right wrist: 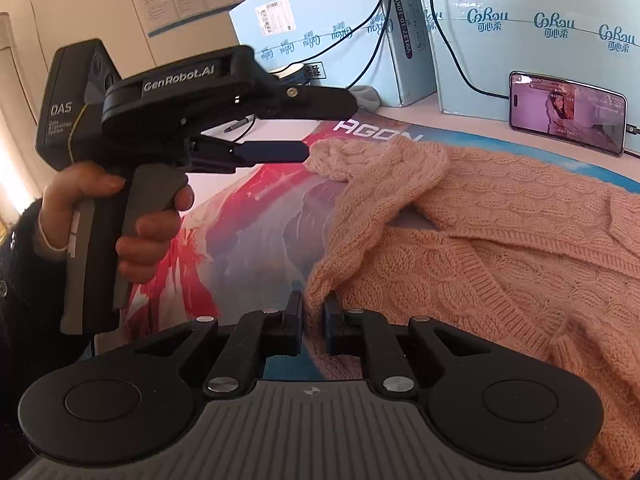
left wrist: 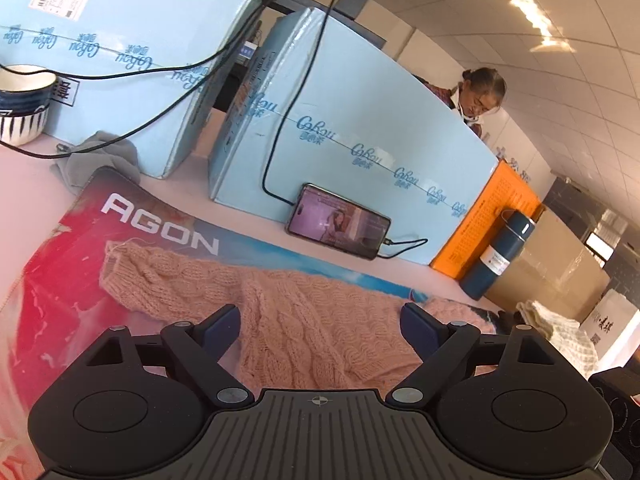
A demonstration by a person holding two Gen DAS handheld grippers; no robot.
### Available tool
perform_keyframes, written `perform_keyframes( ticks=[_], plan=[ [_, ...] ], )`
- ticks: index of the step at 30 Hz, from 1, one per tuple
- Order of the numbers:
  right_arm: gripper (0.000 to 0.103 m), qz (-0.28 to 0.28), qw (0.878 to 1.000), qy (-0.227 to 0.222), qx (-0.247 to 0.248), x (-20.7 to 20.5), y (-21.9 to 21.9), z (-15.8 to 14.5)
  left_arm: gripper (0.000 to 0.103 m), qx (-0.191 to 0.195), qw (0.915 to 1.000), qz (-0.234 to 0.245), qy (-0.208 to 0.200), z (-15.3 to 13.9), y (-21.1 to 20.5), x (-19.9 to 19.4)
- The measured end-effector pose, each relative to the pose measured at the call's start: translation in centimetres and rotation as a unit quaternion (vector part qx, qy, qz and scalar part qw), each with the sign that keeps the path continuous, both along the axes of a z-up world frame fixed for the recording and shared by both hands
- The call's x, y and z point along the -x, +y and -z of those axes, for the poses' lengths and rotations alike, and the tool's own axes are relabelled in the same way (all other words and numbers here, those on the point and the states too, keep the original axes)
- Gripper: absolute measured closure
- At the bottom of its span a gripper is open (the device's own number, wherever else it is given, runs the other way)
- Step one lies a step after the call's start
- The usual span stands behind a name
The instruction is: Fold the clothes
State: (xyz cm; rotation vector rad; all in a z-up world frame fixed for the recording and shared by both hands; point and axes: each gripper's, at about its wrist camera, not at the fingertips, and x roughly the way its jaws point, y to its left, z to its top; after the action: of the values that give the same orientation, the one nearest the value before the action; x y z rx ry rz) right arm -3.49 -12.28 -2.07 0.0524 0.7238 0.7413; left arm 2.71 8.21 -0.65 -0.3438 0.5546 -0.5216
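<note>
Down at the near edge, the right gripper (right wrist: 313, 320) has its jaws drawn together on a fold of the pink sweater (right wrist: 500, 248), pinching the knit where its side edge bunches up off the mat; that grip looks chosen to give a corner to lift and carry across for a fold. Just beyond it, the sweater lies spread over the printed desk mat (right wrist: 248, 232), its cable-knit body running off to the right and one sleeve (right wrist: 380, 160) doubled back near the top. The left gripper (left wrist: 320, 326) stands with its jaws wide apart and nothing between the pads, poised low over the sweater's body, probably waiting to take a second hold so the cloth stays flat while the other side is drawn over. From the right wrist view, the left gripper reaches in from the side toward the sleeve's cuff, the person's hand (right wrist: 132, 220) wrapped round its handle. Farther back, a phone (right wrist: 568, 112) leans against pale blue boxes (right wrist: 540, 60), propped there for viewing, well clear of the folding area
</note>
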Motion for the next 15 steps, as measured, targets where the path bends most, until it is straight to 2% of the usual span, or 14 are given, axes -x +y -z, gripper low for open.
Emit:
perform_keyframes(
  ticks=[2,3,4,6,8,10,12,14,15],
  plan=[
    [0.076,-0.005,1.0,0.005,-0.016,0.3,-0.3,0.0,0.013,-0.038,0.999,0.022,-0.002,-0.3,-2.1,-0.6],
    [0.057,-0.011,1.0,0.01,-0.026,0.5,-0.5,-0.1,0.013,-0.058,0.9978,0.031,-0.004,-0.4,-3.0,-0.8],
    [0.043,-0.017,0.999,0.012,-0.032,0.9,-0.6,-0.3,0.013,-0.089,0.9954,0.036,-0.003,-0.3,-4.1,-1.2],
    [0.037,-0.033,0.999,0.006,-0.034,2.0,-0.6,-0.7,0.015,-0.142,0.9889,0.044,0.003,0.1,-6.1,-1.9],
    [0.03,-0.046,0.998,-0.008,-0.031,3.4,-0.9,-1.1,0.015,-0.168,0.9844,0.051,0.013,0.7,-7.1,-2.4],
    [0.029,-0.047,0.998,-0.019,-0.034,4.6,-2.0,-1.4,0.015,-0.185,0.9804,0.064,0.023,1.5,-7.8,-2.7],
    [0.028,-0.033,0.998,-0.026,-0.045,5.2,-3.7,-1.7,0.016,-0.203,0.977,0.064,0.015,2.1,-8.0,-2.4],
    [0.027,0.005,0.997,-0.031,-0.066,5.3,-6.2,-2.1,0.024,-0.22,0.9732,0.065,0.007,2.6,-8.3,-2.2],
    [0.027,0.029,0.996,-0.031,-0.081,5.2,-7.5,-2.1,0.036,-0.232,0.9705,0.066,-0.004,2.6,-8.3,-1.9]
  ],
)
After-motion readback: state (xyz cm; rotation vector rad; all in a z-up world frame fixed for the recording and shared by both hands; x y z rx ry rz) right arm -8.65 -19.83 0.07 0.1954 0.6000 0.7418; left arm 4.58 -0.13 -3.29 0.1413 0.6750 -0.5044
